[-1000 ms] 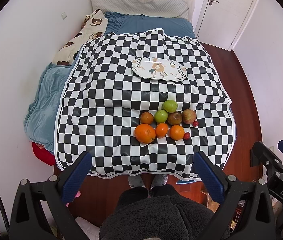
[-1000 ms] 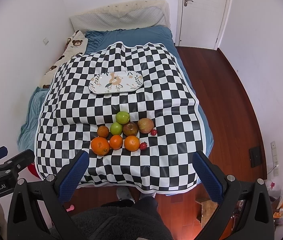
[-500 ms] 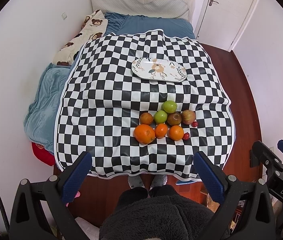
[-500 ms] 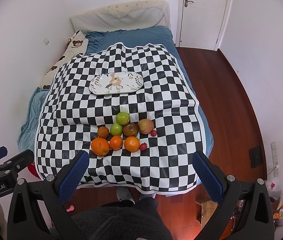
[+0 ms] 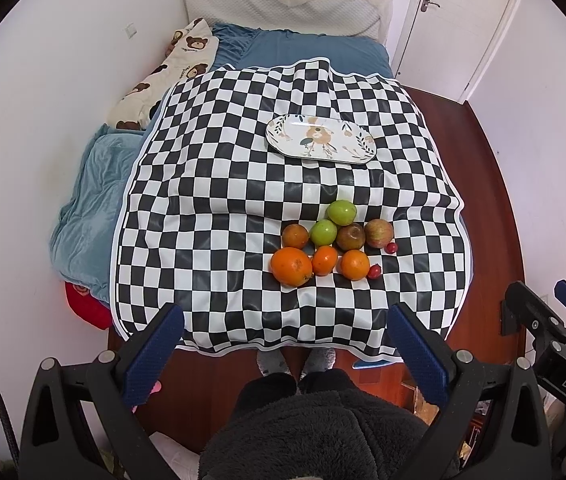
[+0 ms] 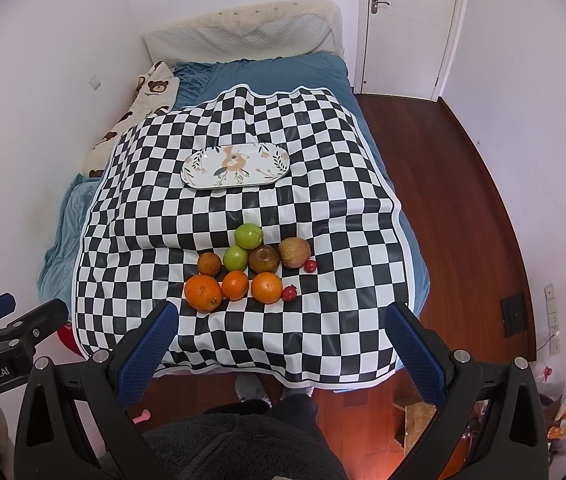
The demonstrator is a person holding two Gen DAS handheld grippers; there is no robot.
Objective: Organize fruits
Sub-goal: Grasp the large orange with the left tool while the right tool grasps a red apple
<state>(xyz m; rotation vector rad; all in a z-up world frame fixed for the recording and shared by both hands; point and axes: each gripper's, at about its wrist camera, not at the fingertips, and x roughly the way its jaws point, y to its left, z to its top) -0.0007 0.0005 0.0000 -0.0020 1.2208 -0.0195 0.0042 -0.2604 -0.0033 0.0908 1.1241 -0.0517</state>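
**Nine fruits grouped on the checkered cloth, both grippers released and high above**

Nine pieces of fruit sit in a tight cluster on the black-and-white checkered cloth [image 5: 211, 184] spread over the bed [image 5: 315, 50]. In the near row, the large orange [image 5: 291, 266] touches a smaller orange [image 5: 325, 260], with a third orange [image 5: 355, 265] just beside it and a small red fruit [image 5: 374, 271] at the row's right end. Behind them lie a dark orange [image 5: 295, 236], a green apple [image 5: 323, 232], a brownish apple [image 5: 350, 237] and a reddish apple [image 5: 379, 233], with a second small red fruit [image 5: 391, 247] next to the last. Another green apple [image 5: 341, 212] sits at the far tip of the cluster.

Farther along the cloth, well apart from the fruit, lies the oval floral plate [image 5: 321, 142], with nothing on it.

The left gripper [image 5: 283, 354] hangs over the near edge of the bed, jaws spread wide and holding nothing. The right gripper [image 6: 283, 350] is likewise spread wide and empty, above the same edge. Below them show a person's dark fleece clothing [image 5: 311, 436] and slippers [image 5: 297, 360] on the wooden floor [image 6: 443, 168].
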